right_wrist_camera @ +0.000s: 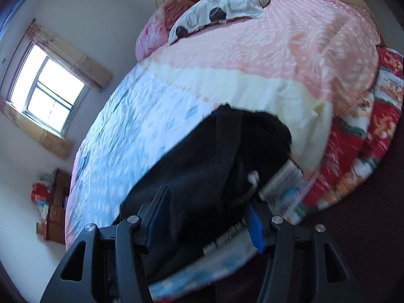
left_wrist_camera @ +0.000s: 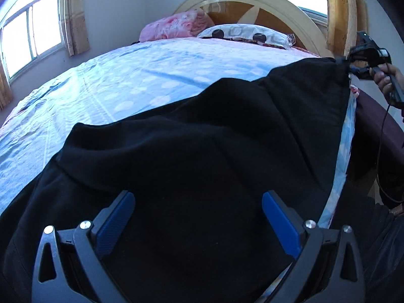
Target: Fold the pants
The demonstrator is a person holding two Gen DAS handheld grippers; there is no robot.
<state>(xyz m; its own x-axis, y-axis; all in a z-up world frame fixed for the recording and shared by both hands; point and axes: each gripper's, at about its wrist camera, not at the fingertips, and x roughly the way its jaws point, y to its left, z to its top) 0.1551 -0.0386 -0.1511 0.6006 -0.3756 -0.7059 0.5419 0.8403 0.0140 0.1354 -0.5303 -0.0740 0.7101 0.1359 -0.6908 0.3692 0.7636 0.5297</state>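
Black pants (left_wrist_camera: 202,139) lie spread across the near side of the bed. My left gripper (left_wrist_camera: 198,199) is open, its blue pads wide apart just above the black cloth. The right gripper (left_wrist_camera: 358,65) shows at the far right of the left wrist view, at the pants' far corner, where the cloth is pulled to a point. In the right wrist view the right gripper (right_wrist_camera: 209,209) has its blue pads on either side of a bunch of the pants (right_wrist_camera: 214,166), near a white label (right_wrist_camera: 282,179); the view is blurred.
The bed has a light blue dotted sheet (left_wrist_camera: 126,80) with a pink part (right_wrist_camera: 277,43) toward the head. Pillows (left_wrist_camera: 242,34) lie against a round wooden headboard (left_wrist_camera: 252,2). A red patterned blanket (right_wrist_camera: 366,139) hangs off the bed's side. Windows (left_wrist_camera: 32,30) are on the wall.
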